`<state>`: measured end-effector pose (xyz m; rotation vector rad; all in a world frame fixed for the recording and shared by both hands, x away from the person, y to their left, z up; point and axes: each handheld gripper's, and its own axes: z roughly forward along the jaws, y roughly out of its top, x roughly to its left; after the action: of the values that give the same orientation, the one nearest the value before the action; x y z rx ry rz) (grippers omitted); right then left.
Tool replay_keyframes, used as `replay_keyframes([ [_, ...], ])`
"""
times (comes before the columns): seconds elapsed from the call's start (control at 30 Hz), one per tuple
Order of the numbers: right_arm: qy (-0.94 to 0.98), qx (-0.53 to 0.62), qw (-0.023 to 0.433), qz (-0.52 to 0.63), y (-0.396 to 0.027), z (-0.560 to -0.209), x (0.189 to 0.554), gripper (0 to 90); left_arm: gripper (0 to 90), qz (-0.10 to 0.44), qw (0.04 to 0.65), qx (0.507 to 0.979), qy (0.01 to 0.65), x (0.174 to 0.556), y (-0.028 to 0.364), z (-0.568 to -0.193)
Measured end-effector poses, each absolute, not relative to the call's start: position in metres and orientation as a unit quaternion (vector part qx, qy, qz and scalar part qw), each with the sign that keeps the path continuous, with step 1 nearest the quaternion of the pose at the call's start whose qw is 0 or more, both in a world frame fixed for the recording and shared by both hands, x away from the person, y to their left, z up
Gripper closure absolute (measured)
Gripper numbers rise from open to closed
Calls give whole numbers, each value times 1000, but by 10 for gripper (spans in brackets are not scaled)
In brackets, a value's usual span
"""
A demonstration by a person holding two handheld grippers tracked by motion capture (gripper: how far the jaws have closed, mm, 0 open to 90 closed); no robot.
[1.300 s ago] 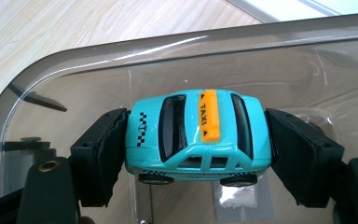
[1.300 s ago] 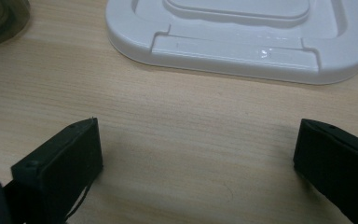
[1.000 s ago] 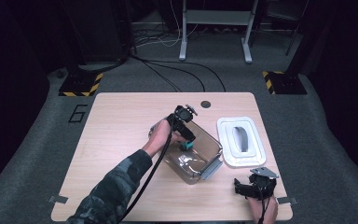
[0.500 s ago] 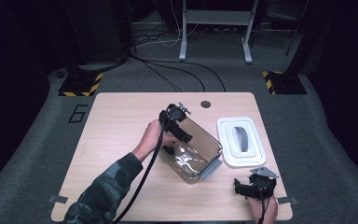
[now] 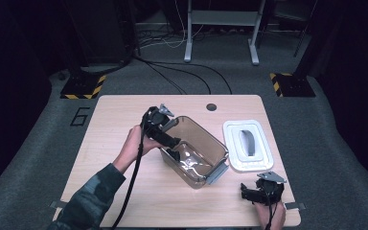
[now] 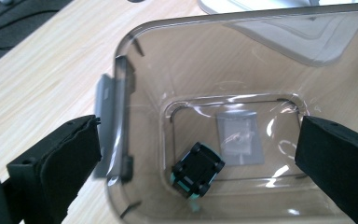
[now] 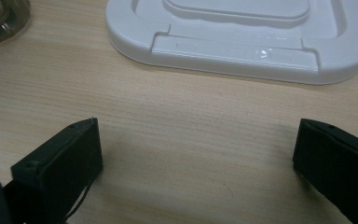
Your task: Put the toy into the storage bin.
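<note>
The right gripper rests at the near edge of the pale wood-grain table, its matte black jaws wide apart and holding nothing. Farther in, the left gripper hangs over the clear, smoky plastic box, jaws just spread wide, empty. A small teal-and-black toy car lies on the box's floor. Beyond sits a glossy white rounded lid.

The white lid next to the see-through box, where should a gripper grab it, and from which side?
Probably by the raised grey handle in the middle of the white lid, coming straight down from above. The lid lies flat on the table, so its low rim leaves little to pinch, while the handle stands up as a narrow bar. The right gripper, open and nearest, seems best placed.
</note>
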<state>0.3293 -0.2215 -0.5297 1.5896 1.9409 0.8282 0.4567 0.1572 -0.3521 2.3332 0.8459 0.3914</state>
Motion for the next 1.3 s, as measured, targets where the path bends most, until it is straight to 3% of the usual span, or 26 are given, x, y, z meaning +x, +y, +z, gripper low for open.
replay_keyframes([
  [0.5,712,583,247,303,-221,-530,329,7,0,165,326,857,364,430,221,-372],
  [0.9,710,587,245,302,-221,-529,329,5,27,167,312,848,395,407,261,-421],
  [1.3,710,587,246,302,-221,-530,329,5,23,160,294,843,421,395,276,-479],
])
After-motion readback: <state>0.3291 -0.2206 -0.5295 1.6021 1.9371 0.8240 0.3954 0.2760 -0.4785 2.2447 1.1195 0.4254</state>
